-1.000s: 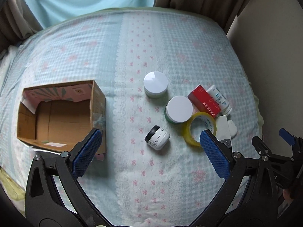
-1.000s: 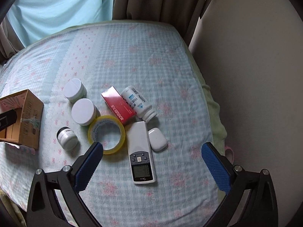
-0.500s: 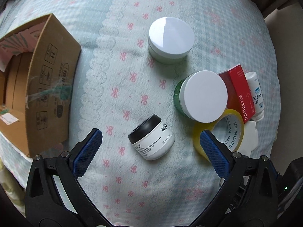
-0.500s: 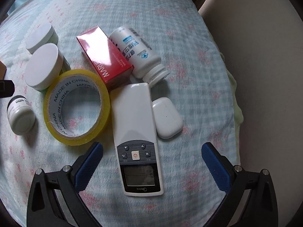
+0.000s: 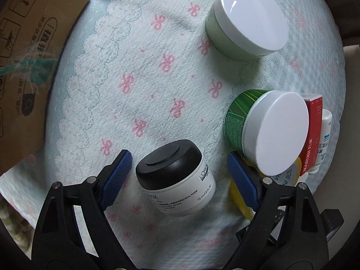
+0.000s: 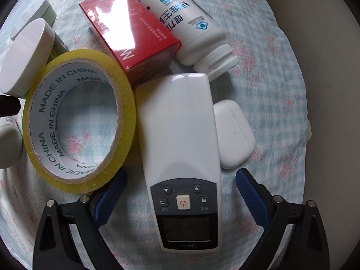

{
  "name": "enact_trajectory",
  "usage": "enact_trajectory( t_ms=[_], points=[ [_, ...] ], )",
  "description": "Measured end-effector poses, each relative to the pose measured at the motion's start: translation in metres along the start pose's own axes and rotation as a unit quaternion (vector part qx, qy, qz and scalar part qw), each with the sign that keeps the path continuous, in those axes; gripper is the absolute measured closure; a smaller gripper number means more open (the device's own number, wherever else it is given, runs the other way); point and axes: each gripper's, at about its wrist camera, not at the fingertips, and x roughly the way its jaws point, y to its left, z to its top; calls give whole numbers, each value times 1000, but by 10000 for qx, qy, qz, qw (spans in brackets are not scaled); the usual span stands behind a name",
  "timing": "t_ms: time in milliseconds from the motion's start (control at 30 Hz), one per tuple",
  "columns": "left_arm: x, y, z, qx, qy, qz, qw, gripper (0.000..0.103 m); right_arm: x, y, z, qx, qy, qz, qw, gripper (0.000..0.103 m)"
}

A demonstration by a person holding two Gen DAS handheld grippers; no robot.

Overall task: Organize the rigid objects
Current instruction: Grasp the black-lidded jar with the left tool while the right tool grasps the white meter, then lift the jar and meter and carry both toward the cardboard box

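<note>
My left gripper (image 5: 180, 175) is open, its blue pads on either side of a small white jar with a black lid (image 5: 175, 177), not touching it. My right gripper (image 6: 180, 198) is open around the lower end of a white remote control (image 6: 180, 157), pads apart from it. A yellow tape roll (image 6: 78, 117) lies left of the remote, a white earbud case (image 6: 234, 132) right of it. A red box (image 6: 130, 42) and a white pill bottle (image 6: 186, 27) lie beyond.
A green jar with a white lid (image 5: 267, 132) and a pale green jar (image 5: 245, 20) stand on the patterned bedspread (image 5: 146, 78). A cardboard box (image 5: 24, 67) stands at the left. The bed edge runs along the right in the right wrist view.
Both grippers have come down close to the objects. The left one now straddles the small black-lidded jar; the right one now straddles the remote. Both stay open.
</note>
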Motion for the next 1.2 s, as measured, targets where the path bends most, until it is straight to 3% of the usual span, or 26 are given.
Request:
enact_trajectory(
  t_ms=[133, 233, 333, 533, 767, 1200],
  points=[
    [10, 4, 11, -208, 95, -29, 9997, 30, 4, 3, 8, 20, 242, 118, 9996, 22],
    [11, 6, 15, -244, 98, 115, 9996, 45, 6, 7, 11, -79, 266, 96, 9996, 27],
    [14, 9, 17, -247, 97, 25, 9996, 46, 9, 7, 16, -77, 325, 226, 9992, 29],
    [17, 15, 17, -161, 0, 22, 9999, 46, 10, -4, 17, 54, 302, 469, 9984, 48],
    [13, 19, -16, -114, -82, -24, 9999, 47, 20, -28, 18, 139, 204, 673, 9974, 49],
    [-17, 18, -32, 84, -302, -144, 9994, 52, 7, -57, 1, 378, -156, 662, 9970, 50]
  ],
)
